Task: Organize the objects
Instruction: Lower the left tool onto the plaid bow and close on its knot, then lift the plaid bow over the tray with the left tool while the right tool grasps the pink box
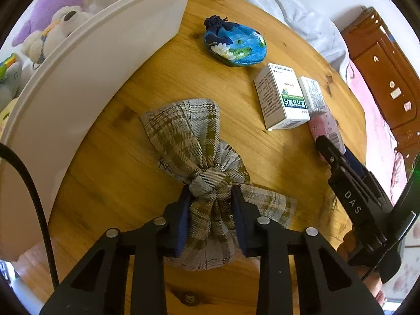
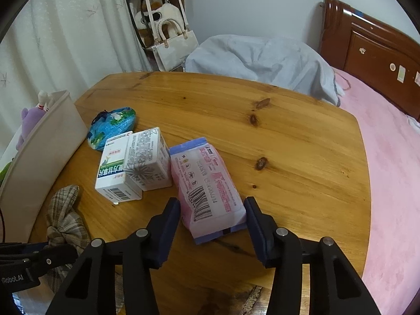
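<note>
My left gripper [image 1: 211,197] is shut on the knot of a plaid cloth bundle [image 1: 189,141] that rests on the round wooden table [image 1: 126,183]; the bundle also shows in the right wrist view [image 2: 65,210]. My right gripper [image 2: 213,204] is open, its jaws on either side of the near end of a pink wipes pack [image 2: 207,186] lying flat. Two white medicine boxes [image 2: 134,162] lie left of the pack, also in the left wrist view [image 1: 282,97]. A blue floral pouch [image 1: 235,44] lies farther back, also in the right wrist view [image 2: 113,127].
A white bin [image 1: 86,60] stands along the table's left side, with plush toys [image 1: 57,8] behind it. A bed with a pink cover [image 2: 388,170] and grey bedding [image 2: 262,60] lies beyond the table's right edge. Bags [image 2: 173,44] hang at the back.
</note>
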